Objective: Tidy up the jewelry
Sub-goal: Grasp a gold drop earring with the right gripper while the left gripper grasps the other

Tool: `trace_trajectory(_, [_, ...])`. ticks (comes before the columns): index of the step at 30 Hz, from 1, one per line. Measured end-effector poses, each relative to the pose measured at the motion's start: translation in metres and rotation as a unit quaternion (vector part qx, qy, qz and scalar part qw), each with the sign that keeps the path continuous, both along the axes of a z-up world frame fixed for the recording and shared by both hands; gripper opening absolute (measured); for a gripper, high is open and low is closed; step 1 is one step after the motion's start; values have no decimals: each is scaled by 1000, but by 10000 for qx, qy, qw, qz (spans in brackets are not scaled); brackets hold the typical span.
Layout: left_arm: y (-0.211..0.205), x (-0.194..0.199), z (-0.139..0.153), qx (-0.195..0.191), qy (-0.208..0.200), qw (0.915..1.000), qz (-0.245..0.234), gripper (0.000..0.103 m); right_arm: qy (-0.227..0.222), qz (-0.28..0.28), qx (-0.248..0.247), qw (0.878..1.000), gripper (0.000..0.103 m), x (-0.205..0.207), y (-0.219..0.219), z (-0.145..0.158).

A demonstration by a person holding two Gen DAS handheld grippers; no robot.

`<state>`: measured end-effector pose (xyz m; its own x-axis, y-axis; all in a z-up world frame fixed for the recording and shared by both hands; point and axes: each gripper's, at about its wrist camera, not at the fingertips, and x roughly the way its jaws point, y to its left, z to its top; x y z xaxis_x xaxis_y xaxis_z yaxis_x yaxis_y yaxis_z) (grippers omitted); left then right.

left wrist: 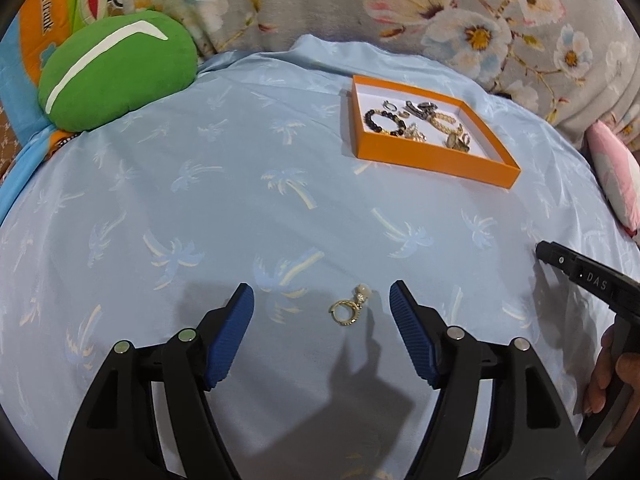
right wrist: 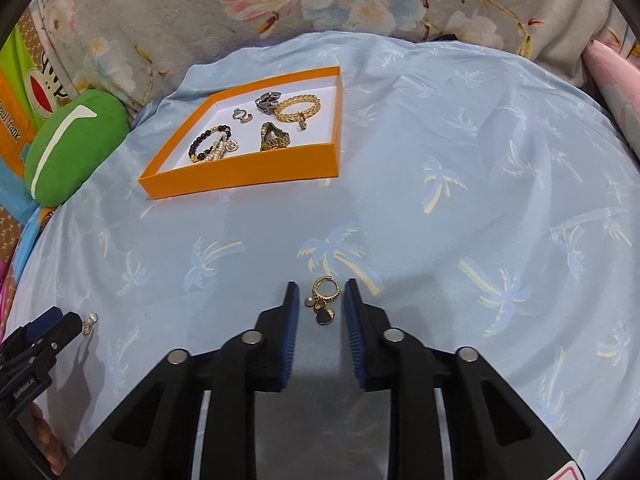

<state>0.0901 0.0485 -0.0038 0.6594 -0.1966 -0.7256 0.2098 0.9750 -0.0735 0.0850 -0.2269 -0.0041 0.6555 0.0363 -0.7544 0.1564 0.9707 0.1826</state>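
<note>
A small gold hoop earring with a pearl lies on the light blue palm-print sheet between the wide-open fingers of my left gripper; it also shows in the right wrist view. A second gold hoop earring with a pearl and a dark charm lies between the fingers of my right gripper, which stand narrowly apart, not touching it. An orange tray holds several bracelets and rings; it also shows in the right wrist view.
A green plush cushion lies at the far left. A floral blanket runs along the back. A pink pillow is at the right edge. The right gripper's body shows at the right of the left wrist view.
</note>
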Motion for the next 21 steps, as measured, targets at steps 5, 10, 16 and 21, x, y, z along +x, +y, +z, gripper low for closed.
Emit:
trace_trajectory(5, [-4, 1, -3, 72, 94, 9998, -148, 59, 0, 4, 4, 10000, 15, 0, 0, 0])
trace_trajectory(10, [-8, 0, -6, 69, 171, 9993, -320, 42, -3, 28, 17, 10000, 15, -1, 1, 0])
trace_trajectory(16, [-15, -5, -7, 115, 148, 9984, -530, 18, -20, 43, 79, 10000, 15, -4, 1, 0])
trace_trajectory(21, [-18, -6, -7, 66, 162, 9978, -645, 15, -26, 53, 101, 9999, 15, -4, 1, 0])
